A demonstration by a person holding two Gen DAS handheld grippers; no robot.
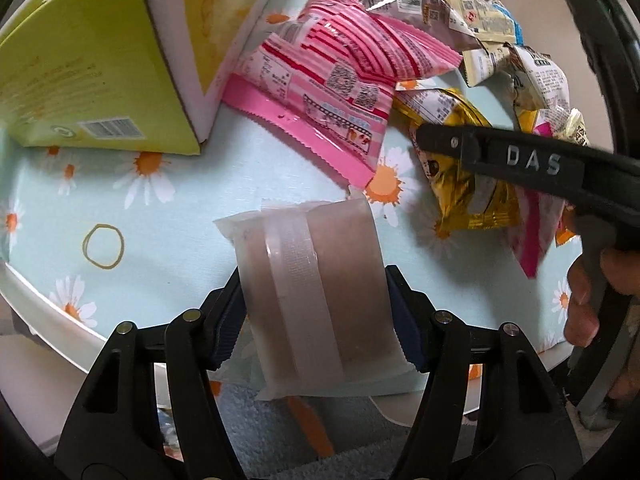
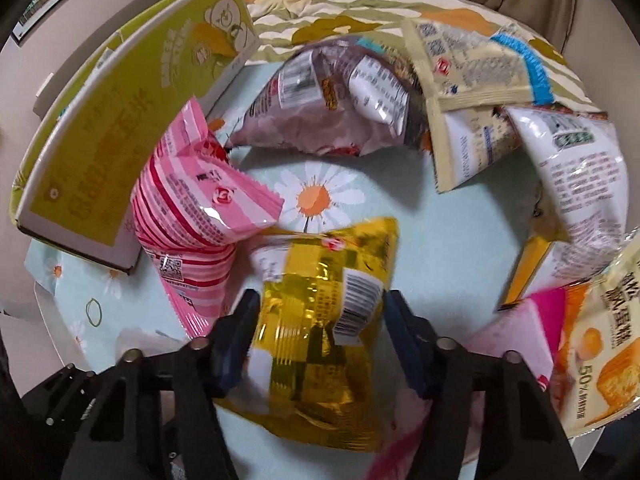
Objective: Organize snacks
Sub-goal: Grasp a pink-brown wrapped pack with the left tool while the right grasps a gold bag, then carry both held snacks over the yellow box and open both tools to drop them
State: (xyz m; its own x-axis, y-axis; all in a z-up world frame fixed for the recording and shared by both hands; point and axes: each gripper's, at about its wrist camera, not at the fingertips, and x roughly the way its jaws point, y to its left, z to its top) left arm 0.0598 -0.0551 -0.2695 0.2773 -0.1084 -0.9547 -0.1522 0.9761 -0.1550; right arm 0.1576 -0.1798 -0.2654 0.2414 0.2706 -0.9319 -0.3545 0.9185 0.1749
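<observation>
My left gripper [image 1: 316, 312] is shut on a translucent white packet with a brown filling [image 1: 316, 292], held above the daisy-print tablecloth [image 1: 160, 240] near its front edge. My right gripper [image 2: 318, 344] is shut on a gold foil snack packet [image 2: 320, 328]; in the left wrist view its black finger [image 1: 500, 156] reaches over that gold packet [image 1: 460, 184]. Pink striped packets [image 1: 340, 80] lie beyond, also in the right wrist view [image 2: 192, 208]. A yellow-green box [image 1: 88, 60] stands at the left, and in the right wrist view [image 2: 120, 112].
More packets are piled at the back and right: a purple one [image 2: 328, 96], cream ones [image 2: 472, 80], a white one [image 2: 580, 176] and an orange-and-white one [image 2: 600, 352]. A rubber band [image 1: 103, 246] lies on the cloth. The table's white rim [image 1: 48, 308] runs at front left.
</observation>
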